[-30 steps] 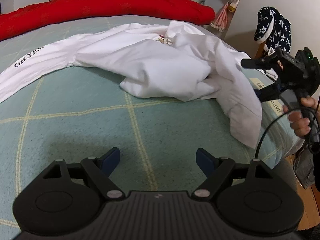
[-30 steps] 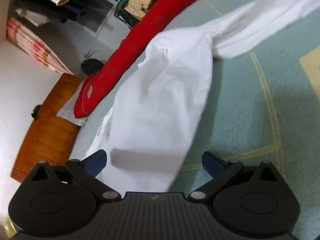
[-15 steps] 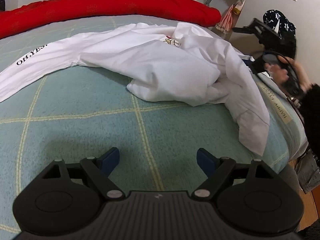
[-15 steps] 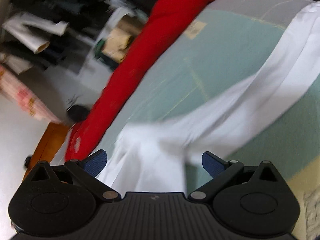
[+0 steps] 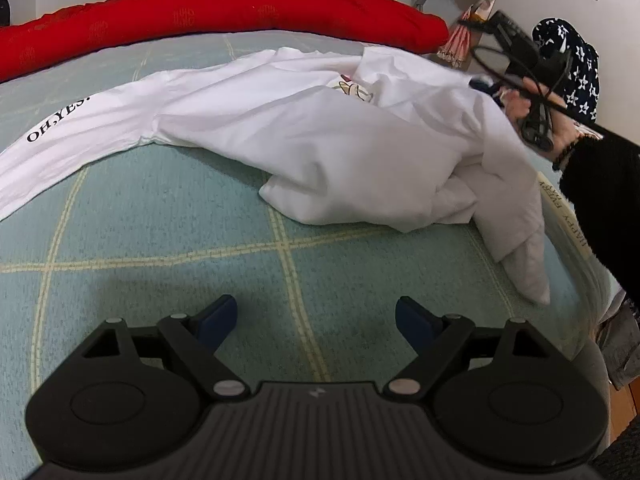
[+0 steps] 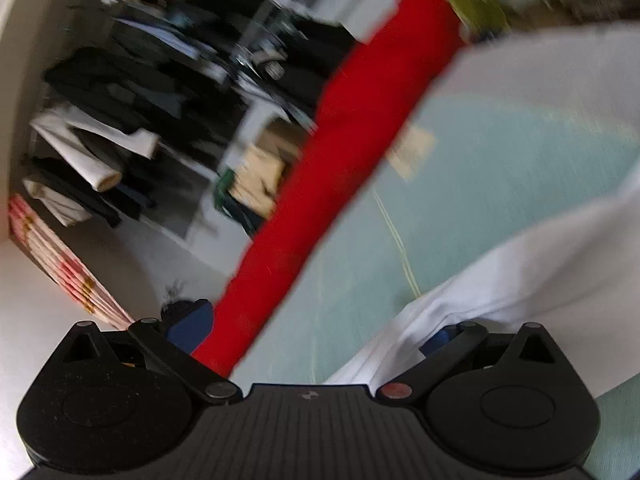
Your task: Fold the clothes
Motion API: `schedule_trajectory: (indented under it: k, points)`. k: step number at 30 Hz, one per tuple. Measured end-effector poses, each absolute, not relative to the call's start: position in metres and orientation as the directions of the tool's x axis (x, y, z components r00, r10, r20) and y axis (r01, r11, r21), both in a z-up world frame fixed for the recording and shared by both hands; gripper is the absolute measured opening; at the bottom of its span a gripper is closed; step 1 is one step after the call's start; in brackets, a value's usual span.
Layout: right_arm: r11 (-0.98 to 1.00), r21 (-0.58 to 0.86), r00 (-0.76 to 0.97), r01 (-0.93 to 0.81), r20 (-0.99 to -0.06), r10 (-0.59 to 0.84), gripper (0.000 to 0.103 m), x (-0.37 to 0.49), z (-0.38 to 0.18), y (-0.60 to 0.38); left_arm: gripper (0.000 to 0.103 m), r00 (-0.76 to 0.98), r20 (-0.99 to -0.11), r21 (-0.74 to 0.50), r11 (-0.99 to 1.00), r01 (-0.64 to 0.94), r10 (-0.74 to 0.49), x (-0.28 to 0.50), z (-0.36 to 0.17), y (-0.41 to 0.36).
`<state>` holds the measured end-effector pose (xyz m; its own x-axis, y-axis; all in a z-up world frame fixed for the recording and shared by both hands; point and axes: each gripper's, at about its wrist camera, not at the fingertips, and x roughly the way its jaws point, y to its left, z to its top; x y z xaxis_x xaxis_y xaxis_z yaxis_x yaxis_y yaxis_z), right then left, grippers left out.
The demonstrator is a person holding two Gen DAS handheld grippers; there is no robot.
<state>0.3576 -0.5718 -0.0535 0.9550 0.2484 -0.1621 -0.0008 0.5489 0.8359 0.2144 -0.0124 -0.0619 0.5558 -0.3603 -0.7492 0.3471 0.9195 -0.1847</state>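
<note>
Lying in a heap on the green bed, the white shirt is ahead of the left hand-held gripper, well apart from it. That hand-held gripper hangs over bare bed with its jaws wide apart, holding nothing. Black letters on the shirt's sleeve, far to its left, read "OH,YES". A red blanket lies behind the shirt. The right hand-held gripper is spread wide too, with shirt cloth draped over its right finger.
</note>
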Motion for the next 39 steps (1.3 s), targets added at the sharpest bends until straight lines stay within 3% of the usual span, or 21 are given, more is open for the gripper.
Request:
schedule_trajectory:
  k: [5,9,14,21,23,30,35,39]
  points:
    - [0.592,0.805,0.971,-0.042,-0.106,0.213,0.103,0.331,-0.036,-0.587,0.087,0.559,-0.748,-0.179,0.919,0.350,-0.358,0.213,-0.062,-0.013]
    - [0.621,0.784,0.972,0.006,-0.150,0.180,0.103,0.302,-0.037,-0.586,0.087,0.559,-0.747,-0.179,0.918,0.353,-0.360,0.212,-0.061,-0.012]
    - [0.643,0.753,0.938,0.140,-0.309,0.158,0.103,0.262,-0.050,-0.596,0.087,0.561,-0.747,-0.175,0.919,0.353,-0.358,0.208,-0.060,-0.013]
    - [0.704,0.697,0.947,0.138,-0.300,0.112,0.103,0.273,-0.011,-0.607,0.087,0.560,-0.755,-0.156,0.923,0.352,-0.341,0.207,-0.060,-0.018]
    - [0.744,0.655,0.935,0.129,-0.330,0.127,0.103,0.301,0.000,-0.605,0.087,0.559,-0.760,-0.146,0.925,0.350,-0.332,0.207,-0.060,-0.020]
    - [0.811,0.553,0.764,0.191,-0.603,0.231,0.103,0.378,-0.020,-0.594,0.087,0.552,-0.766,-0.140,0.923,0.359,-0.330,0.207,-0.060,-0.020]
    - [0.820,0.550,0.666,0.158,-0.672,0.323,0.103,0.328,-0.039,-0.582,0.088,0.551,-0.761,-0.143,0.918,0.370,-0.341,0.207,-0.061,-0.019]
    - [0.820,0.550,0.664,0.159,-0.674,0.324,0.103,0.300,-0.043,-0.580,0.090,0.553,-0.759,-0.142,0.917,0.372,-0.342,0.208,-0.062,-0.020]
